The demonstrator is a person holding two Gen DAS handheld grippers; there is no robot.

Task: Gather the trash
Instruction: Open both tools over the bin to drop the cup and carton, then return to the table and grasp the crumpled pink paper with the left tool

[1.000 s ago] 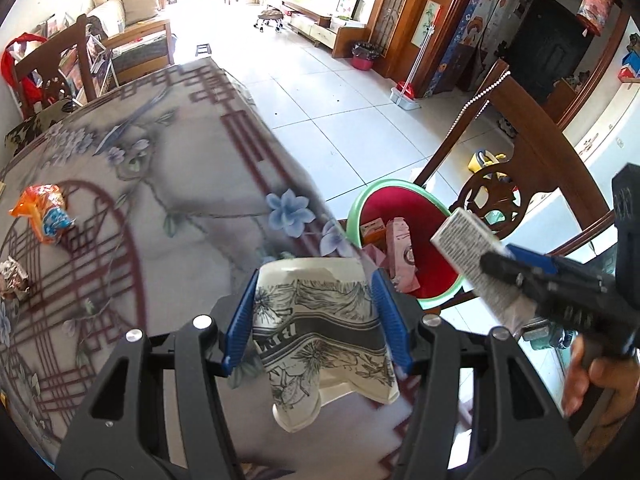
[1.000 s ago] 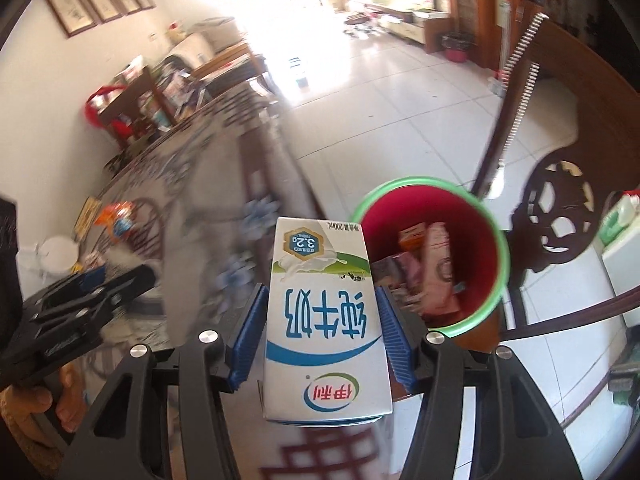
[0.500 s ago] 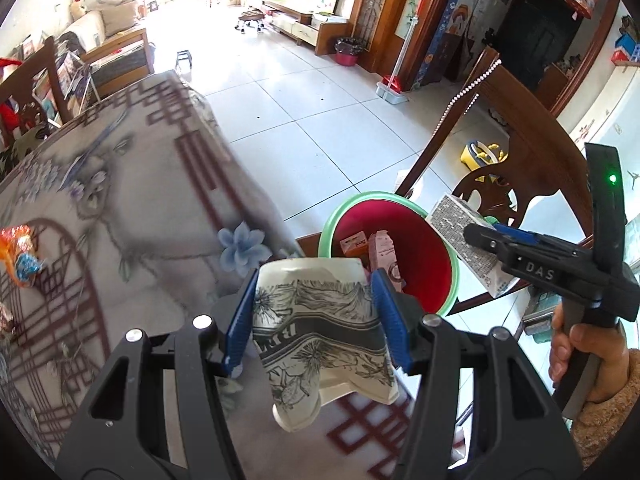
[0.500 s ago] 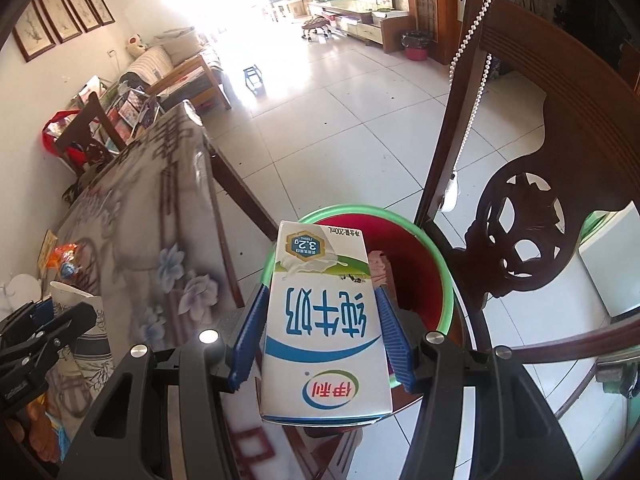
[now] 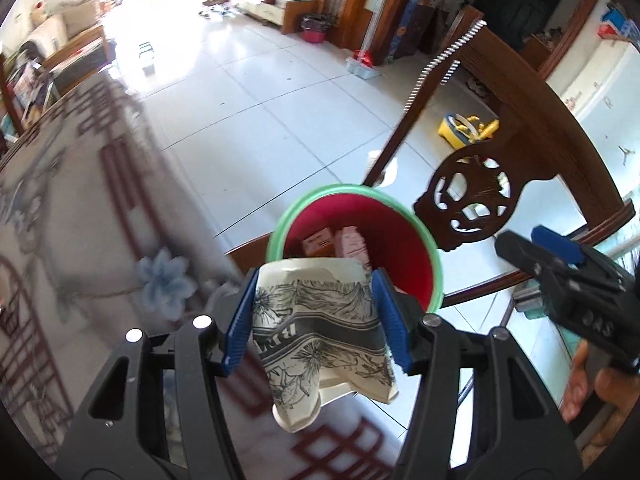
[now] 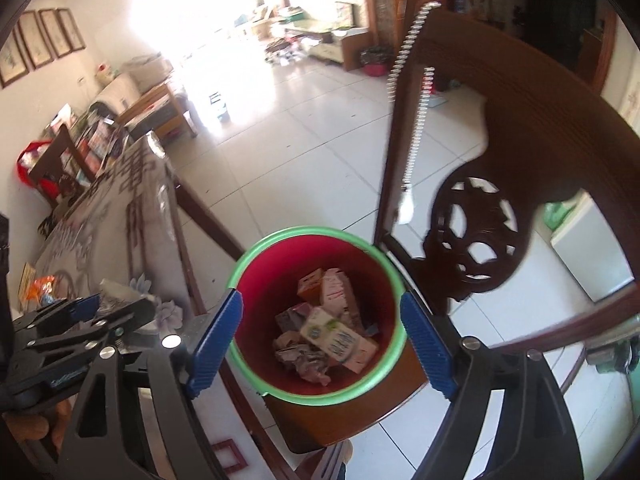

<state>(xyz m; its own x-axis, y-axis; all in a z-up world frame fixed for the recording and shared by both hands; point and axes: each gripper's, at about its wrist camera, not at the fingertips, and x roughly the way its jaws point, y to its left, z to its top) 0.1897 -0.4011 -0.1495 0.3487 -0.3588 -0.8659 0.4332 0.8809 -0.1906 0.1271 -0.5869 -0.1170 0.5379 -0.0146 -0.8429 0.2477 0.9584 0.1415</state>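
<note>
Your left claw [image 5: 314, 316]: clenched on the cup [image 5: 320, 328], bin [image 5: 434, 264] at its 12 o'clock | your right claw [image 6: 320, 336]: jaws opening, nothing between | carton [image 6: 340, 340]: in bin, dead ahead between the pads.

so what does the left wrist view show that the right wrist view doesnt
Only the left wrist view shows the crushed paper cup clearly, pinched in the left gripper, and a yellow toy on the floor.

Only the right wrist view shows the milk carton lying on the bin's trash, framed pictures on the wall, and the right gripper from behind, opening with nothing between the pads.

Both show the red bin with green rim, the carved wooden chair, the patterned tablecloth and the tiled floor.
</note>
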